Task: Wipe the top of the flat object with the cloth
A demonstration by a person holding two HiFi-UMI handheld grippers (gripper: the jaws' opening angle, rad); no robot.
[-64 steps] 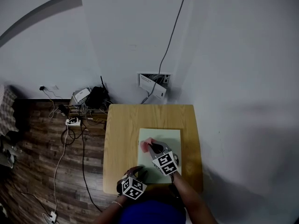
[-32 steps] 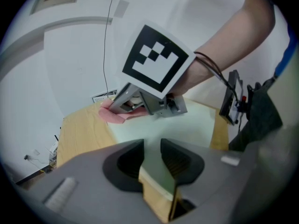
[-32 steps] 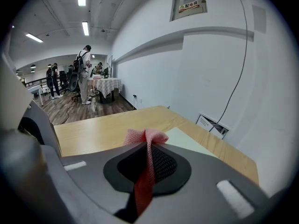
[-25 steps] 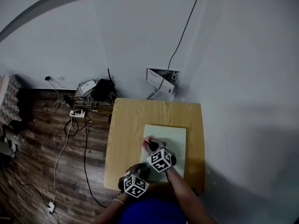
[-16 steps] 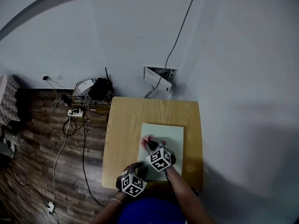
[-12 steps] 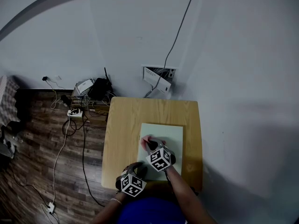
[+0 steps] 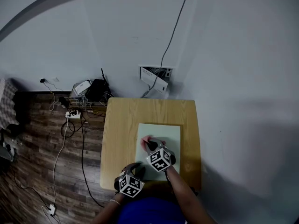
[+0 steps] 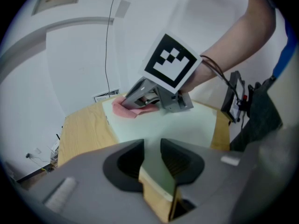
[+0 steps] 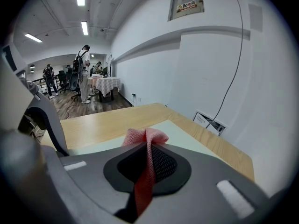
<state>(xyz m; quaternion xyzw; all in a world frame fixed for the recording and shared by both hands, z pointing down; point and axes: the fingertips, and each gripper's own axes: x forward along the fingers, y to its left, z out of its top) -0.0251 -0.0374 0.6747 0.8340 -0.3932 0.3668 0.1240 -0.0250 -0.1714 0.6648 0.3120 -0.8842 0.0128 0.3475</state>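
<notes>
Cloth (image 7: pixel 145 141), pink, pinched in a thin fold by the closed right gripper (image 7: pixel 151 146), resting on the left part of the pale green board (image 7: pixel 166 133) on the wooden table (image 7: pixel 119 134). Left gripper (image 8: pixel 152 148) clamps the board's near edge at one spot; a hard sideways stroke could swivel the board or tug the fold free.

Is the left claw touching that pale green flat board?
Touching. The left gripper view shows the left claw clamped on the pale green flat board, edge between its jaws.
</notes>
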